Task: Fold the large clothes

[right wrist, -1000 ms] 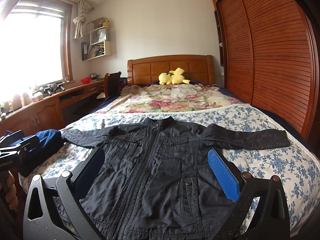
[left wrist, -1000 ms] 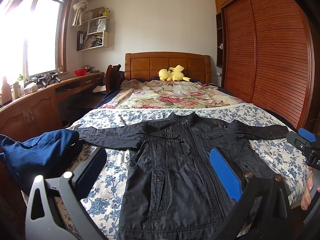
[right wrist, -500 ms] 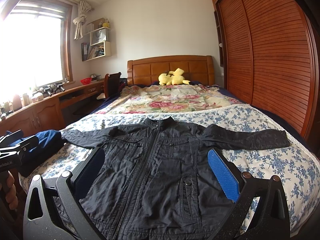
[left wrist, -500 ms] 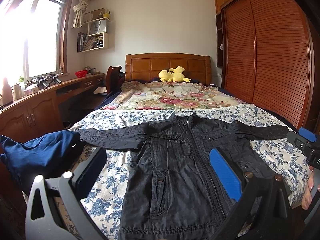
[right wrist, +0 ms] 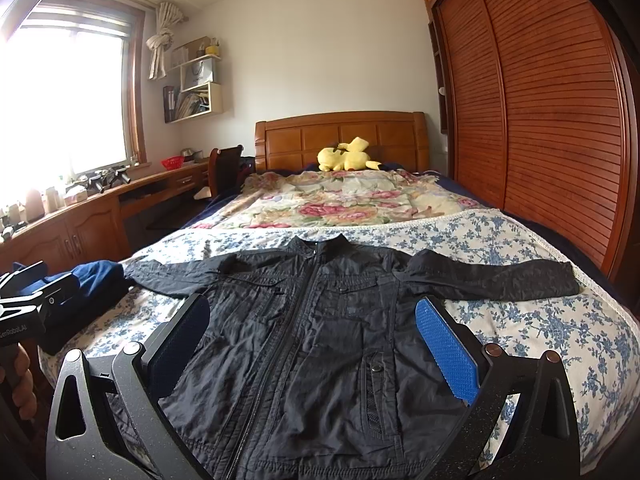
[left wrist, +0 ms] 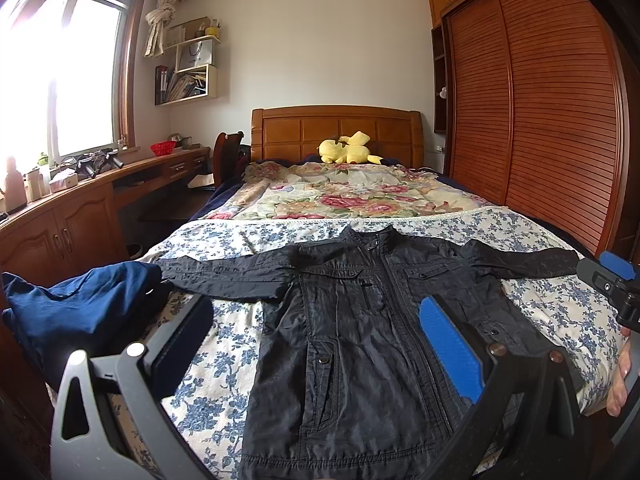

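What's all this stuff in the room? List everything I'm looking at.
jacket: one, black, spread flat on the bed, sleeves out
blue garment: one, navy, bunched at the bed's left edge
bedspread: one, white with blue flowers
quilt: one, rose-patterned, behind the jacket
plush toy: one, yellow, by the headboard
headboard: one, wooden
wardrobe: one, brown slatted doors, right wall
red bowl: one, on the desk
left gripper: one, open, empty
right gripper: one, open, empty
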Demonstrator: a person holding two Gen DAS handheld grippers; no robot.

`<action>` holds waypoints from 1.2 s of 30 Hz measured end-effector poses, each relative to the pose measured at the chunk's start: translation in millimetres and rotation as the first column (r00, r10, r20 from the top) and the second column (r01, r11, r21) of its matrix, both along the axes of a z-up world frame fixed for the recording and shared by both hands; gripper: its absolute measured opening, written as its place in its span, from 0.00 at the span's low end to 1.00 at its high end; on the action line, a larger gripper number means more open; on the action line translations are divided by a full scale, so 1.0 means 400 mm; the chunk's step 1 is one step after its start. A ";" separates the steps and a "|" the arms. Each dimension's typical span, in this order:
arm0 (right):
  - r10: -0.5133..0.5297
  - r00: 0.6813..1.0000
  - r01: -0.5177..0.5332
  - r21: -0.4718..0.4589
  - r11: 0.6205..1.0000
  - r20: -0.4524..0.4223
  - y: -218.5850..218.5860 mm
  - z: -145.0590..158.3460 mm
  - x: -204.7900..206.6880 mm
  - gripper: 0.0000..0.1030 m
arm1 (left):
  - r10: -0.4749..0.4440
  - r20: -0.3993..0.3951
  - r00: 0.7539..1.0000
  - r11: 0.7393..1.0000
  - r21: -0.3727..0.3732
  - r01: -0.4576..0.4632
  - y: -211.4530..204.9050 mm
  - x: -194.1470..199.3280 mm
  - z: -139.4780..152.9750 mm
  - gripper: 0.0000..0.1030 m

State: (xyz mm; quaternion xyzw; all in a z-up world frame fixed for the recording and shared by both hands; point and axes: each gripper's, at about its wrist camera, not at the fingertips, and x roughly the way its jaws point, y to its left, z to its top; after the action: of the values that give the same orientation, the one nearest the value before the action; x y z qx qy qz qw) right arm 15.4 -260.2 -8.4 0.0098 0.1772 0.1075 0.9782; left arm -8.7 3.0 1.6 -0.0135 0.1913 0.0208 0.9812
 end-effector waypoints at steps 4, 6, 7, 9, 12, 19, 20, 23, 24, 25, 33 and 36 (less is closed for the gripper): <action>0.001 1.000 -0.001 0.000 1.000 -0.001 0.000 -0.002 0.000 1.00 | 0.002 0.001 1.000 1.000 0.001 -0.002 0.001 -0.002 -0.001 1.00; 0.001 1.000 -0.001 0.000 1.000 -0.001 -0.001 -0.002 0.000 1.00 | 0.002 0.000 1.000 1.000 0.002 -0.002 0.001 -0.001 -0.001 1.00; 0.001 1.000 -0.001 0.001 1.000 0.000 -0.001 -0.002 0.000 1.00 | 0.003 0.000 1.000 1.000 0.002 -0.003 0.001 -0.001 -0.001 1.00; 0.001 1.000 -0.001 0.000 1.000 -0.001 -0.001 -0.003 0.000 1.00 | 0.003 0.000 1.000 1.000 0.003 -0.003 0.003 -0.003 -0.002 1.00; 0.000 1.000 0.000 0.001 1.000 0.000 -0.001 -0.003 -0.001 1.00 | 0.003 0.001 1.000 1.000 0.003 -0.003 0.003 -0.003 -0.002 1.00; 0.000 1.000 0.000 0.001 1.000 0.001 -0.002 -0.004 -0.001 1.00 | 0.002 0.003 1.000 1.000 0.002 -0.002 0.006 -0.005 -0.002 1.00; 0.000 1.000 0.000 0.001 1.000 0.001 -0.002 -0.004 0.000 1.00 | 0.002 0.004 1.000 1.000 0.003 -0.002 0.006 -0.006 -0.002 1.00; 0.001 1.000 -0.001 0.002 1.000 0.001 -0.003 -0.005 0.000 1.00 | 0.002 0.006 1.000 1.000 0.007 -0.002 0.007 -0.009 -0.002 1.00; 0.001 1.000 -0.001 0.002 1.000 0.001 -0.003 -0.005 0.000 1.00 | 0.001 0.006 1.000 1.000 0.007 -0.001 0.006 -0.009 0.000 1.00; 0.001 1.000 -0.001 0.002 1.000 0.001 -0.003 -0.006 0.000 1.00 | 0.001 0.008 1.000 1.000 0.007 -0.001 0.007 -0.010 0.002 1.00; 0.003 1.000 -0.003 0.001 1.000 0.002 -0.003 -0.008 0.000 1.00 | 0.000 0.007 1.000 1.000 0.010 0.000 0.003 -0.010 0.003 1.00; 0.003 1.000 -0.003 0.003 1.000 0.000 -0.004 -0.010 0.000 1.00 | 0.001 0.004 1.000 1.000 0.012 -0.001 0.003 -0.009 0.002 1.00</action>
State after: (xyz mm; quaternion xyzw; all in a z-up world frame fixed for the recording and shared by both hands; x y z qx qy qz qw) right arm 15.5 -261.7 -12.3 0.0109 0.1768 0.1094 0.9781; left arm -12.4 4.2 2.3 -0.0078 0.1892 0.0224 0.9817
